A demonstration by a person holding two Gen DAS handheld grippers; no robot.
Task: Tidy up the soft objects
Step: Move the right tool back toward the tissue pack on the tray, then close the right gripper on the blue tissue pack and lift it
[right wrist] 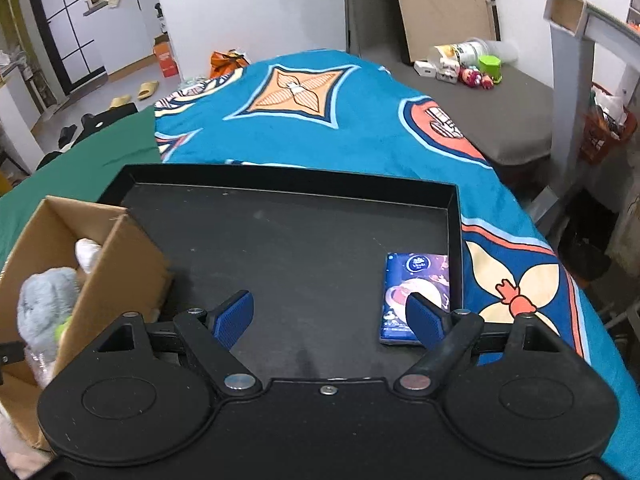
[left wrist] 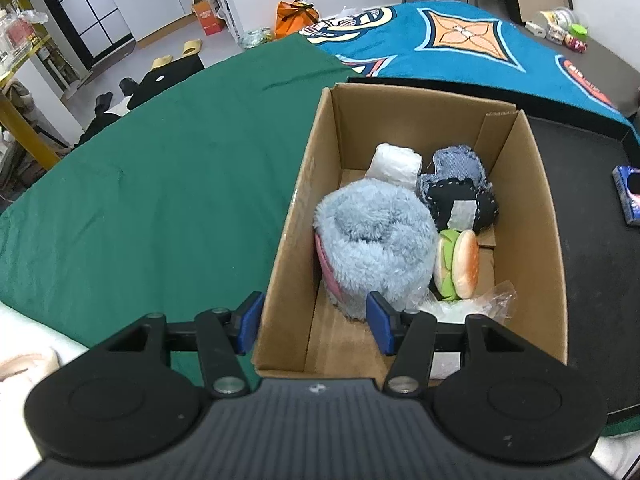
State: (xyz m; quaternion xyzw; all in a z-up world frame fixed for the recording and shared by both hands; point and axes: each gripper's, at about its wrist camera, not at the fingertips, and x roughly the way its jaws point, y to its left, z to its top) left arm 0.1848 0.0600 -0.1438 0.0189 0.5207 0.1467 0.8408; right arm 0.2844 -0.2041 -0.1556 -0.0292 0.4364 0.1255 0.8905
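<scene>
An open cardboard box [left wrist: 404,116] holds a fluffy light-blue roll [left wrist: 376,236], a white bundle [left wrist: 396,164], a dark denim plush [left wrist: 460,192], a burger toy [left wrist: 460,264] and crinkled clear plastic [left wrist: 484,304]. My left gripper [left wrist: 315,322] is open and straddles the box's near left wall, one finger outside and one inside beside the blue roll, pressing on nothing. In the right wrist view a dark blue tissue pack [right wrist: 416,292] lies in the black tray [right wrist: 280,240] near its right wall. My right gripper [right wrist: 330,320] stands wide open above the tray, its right finger over the pack's near end.
The cardboard box [right wrist: 116,276] stands on the tray's left side. Green cloth [left wrist: 160,184] covers the surface left of the box, and a patterned blue blanket [right wrist: 360,128] lies beyond the tray. The tissue pack [left wrist: 630,196] shows at the left wrist view's right edge.
</scene>
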